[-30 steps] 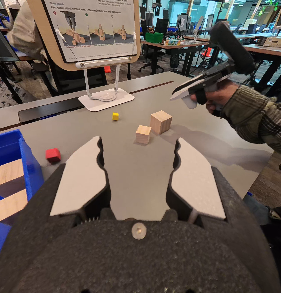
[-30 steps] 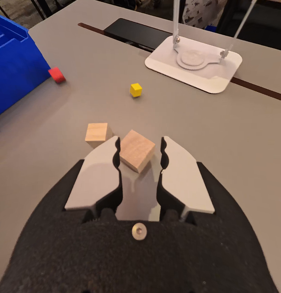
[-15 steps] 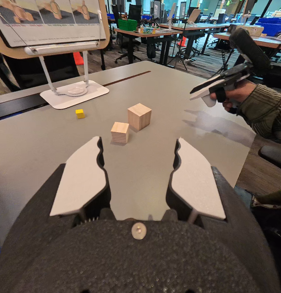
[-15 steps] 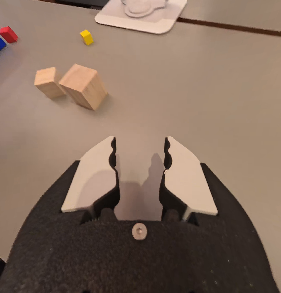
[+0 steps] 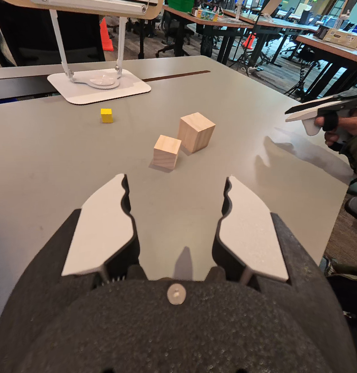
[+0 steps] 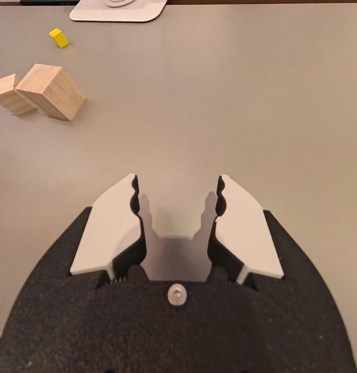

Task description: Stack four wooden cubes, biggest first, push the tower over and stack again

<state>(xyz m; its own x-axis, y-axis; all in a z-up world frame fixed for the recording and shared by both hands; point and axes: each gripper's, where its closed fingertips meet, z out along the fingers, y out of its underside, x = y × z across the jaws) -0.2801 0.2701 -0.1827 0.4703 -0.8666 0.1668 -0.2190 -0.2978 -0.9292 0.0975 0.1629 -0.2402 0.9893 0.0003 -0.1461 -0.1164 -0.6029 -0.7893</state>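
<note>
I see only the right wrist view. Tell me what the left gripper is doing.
Observer: The left gripper is open and empty, held above the table, short of the cubes.
Operator: Say what it faces.
Observer: The smaller wooden cube lies nearest ahead of it, with the bigger wooden cube just beyond, to the right.
Operator: Now report my gripper from outside.
Observer: The right gripper shows at the right edge of the left wrist view, held in a hand. Its tips point toward the cubes, well clear of them.
</note>
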